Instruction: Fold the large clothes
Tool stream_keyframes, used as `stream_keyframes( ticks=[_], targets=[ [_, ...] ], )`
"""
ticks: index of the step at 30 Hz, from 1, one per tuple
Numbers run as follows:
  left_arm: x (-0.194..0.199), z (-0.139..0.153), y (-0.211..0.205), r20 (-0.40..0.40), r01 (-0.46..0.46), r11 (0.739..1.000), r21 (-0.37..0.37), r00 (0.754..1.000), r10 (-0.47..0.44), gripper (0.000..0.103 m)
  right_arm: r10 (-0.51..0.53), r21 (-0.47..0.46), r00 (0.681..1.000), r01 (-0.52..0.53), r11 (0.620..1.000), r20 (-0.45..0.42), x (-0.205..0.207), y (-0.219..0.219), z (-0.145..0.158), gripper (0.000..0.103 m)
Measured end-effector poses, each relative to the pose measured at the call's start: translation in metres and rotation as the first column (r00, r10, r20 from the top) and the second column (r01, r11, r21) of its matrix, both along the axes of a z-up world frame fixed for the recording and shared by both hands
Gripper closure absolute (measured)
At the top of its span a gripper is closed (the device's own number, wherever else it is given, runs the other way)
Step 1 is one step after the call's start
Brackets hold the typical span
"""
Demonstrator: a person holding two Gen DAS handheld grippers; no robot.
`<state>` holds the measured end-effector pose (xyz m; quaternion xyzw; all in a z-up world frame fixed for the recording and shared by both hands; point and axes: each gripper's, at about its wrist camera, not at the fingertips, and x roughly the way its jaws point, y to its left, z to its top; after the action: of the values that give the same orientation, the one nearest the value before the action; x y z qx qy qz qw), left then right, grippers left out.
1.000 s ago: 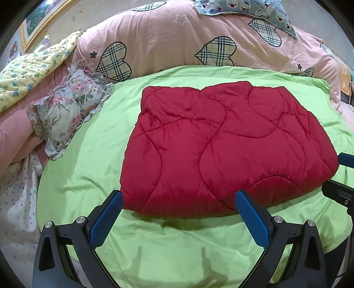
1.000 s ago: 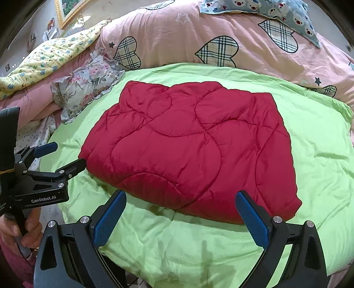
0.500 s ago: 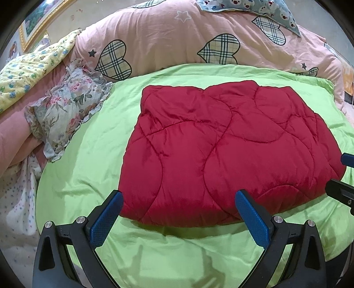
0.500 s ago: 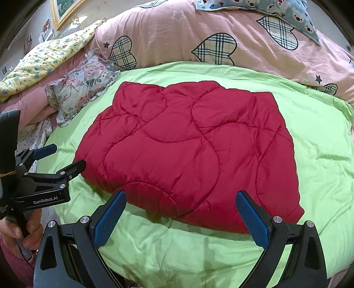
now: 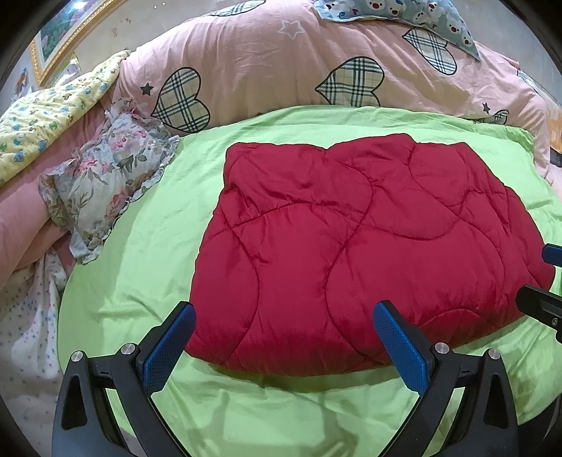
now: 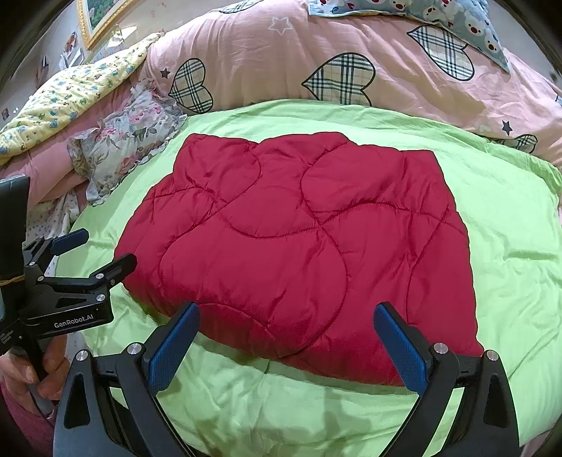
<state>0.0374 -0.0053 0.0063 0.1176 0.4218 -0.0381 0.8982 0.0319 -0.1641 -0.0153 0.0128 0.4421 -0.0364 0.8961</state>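
Observation:
A red quilted garment (image 5: 354, 253) lies folded into a thick rectangle on the green sheet (image 5: 147, 267); the right wrist view shows the same red garment (image 6: 298, 246). My left gripper (image 5: 284, 337) hovers open above its near edge, blue pads wide apart, holding nothing. My right gripper (image 6: 288, 337) is likewise open over the near edge, further right. In the right wrist view the left gripper (image 6: 95, 249) appears at the left, open, held by a hand (image 6: 38, 365), its tips beside the garment's left corner. The right gripper's tips (image 5: 548, 281) peek in at the left wrist view's right edge.
A pink duvet with plaid hearts (image 5: 281, 66) is piled behind the green sheet. A floral pillow (image 5: 102, 175) and a yellow floral quilt (image 5: 45, 116) lie at the left. A blue bear-print pillow (image 6: 439, 14) sits at the back. A framed picture (image 6: 102, 14) hangs top left.
Both grippers have drifted slightly forward and over the garment's near edge; the red garment sits a little lower and larger in both views. Both stay open.

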Motion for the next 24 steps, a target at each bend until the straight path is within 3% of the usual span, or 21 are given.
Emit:
stream_keyframes(
  ticks=[24],
  targets=[
    [0.018,-0.008,0.001,-0.029,-0.002,1.0,-0.012,1.0,0.001,0.001,-0.008,0.01,1.0,0.009,1.0,-0.016,0.011,-0.003,-0.007,0.003]
  ],
)
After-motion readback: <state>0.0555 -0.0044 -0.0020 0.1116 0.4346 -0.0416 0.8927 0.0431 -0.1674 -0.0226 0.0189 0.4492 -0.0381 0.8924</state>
